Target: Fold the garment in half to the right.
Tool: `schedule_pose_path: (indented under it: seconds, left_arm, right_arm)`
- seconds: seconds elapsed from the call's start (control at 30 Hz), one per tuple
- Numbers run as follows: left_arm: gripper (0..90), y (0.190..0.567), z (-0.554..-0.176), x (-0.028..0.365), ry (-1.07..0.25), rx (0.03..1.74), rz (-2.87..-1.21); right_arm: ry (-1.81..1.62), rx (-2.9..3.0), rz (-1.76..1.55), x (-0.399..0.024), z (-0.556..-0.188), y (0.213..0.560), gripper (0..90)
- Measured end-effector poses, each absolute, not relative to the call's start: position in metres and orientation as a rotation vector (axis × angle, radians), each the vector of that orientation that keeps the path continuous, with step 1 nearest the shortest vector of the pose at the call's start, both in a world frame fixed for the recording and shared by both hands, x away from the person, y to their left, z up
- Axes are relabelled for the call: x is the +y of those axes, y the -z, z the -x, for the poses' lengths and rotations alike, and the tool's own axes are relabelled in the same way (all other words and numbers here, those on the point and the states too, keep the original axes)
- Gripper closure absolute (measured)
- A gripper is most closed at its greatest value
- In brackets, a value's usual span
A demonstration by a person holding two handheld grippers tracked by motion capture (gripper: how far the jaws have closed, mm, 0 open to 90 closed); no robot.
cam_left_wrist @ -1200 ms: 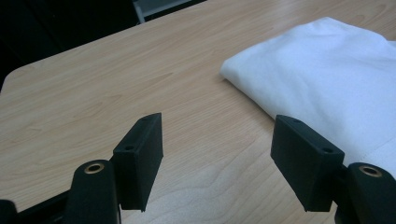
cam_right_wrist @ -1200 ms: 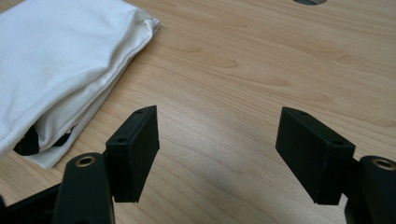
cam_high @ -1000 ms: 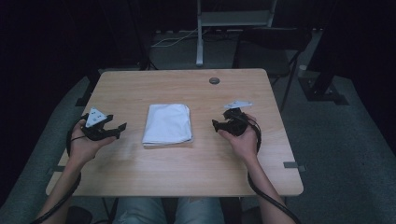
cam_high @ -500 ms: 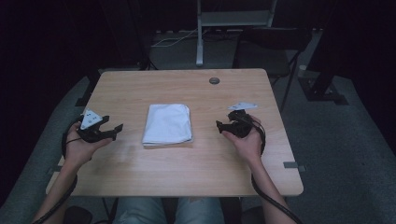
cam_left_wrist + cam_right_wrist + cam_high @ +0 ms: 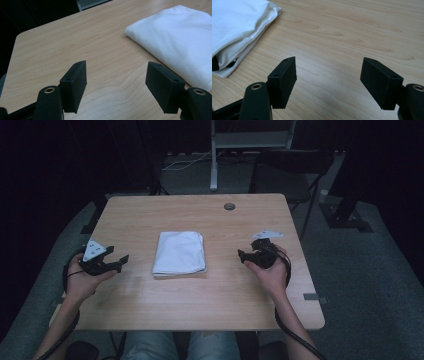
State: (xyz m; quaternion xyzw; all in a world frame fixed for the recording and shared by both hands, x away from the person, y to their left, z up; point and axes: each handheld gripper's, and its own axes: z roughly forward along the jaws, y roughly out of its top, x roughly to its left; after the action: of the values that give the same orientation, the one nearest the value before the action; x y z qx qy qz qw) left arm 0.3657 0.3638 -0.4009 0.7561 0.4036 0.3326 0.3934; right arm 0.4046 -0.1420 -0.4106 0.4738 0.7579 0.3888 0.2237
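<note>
High view: folded white cloth (image 5: 179,252) lies mid-counter (image 5: 200,305), long axis running away from the person, between left tongs (image 5: 120,261) and right tongs (image 5: 243,256); both gape empty, the left slightly nearer its edge

Cloth (image 5: 175,37) cut off at rt edge.

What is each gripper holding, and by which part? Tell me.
Nothing is held. The left gripper and the right gripper both stand open over the bare table, apart from the folded white cloth.
</note>
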Motion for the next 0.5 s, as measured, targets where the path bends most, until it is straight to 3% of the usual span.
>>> schedule_pose_path:
  seconds: [0.5]
  left_arm:
    - [33.5, 0.3999, -0.3568, 0.3703, -0.861, 1.023, -1.910]
  right_arm:
    - [-1.069, 2.078, -1.311, -0.1499, -0.3970, 0.4119, 27.8]
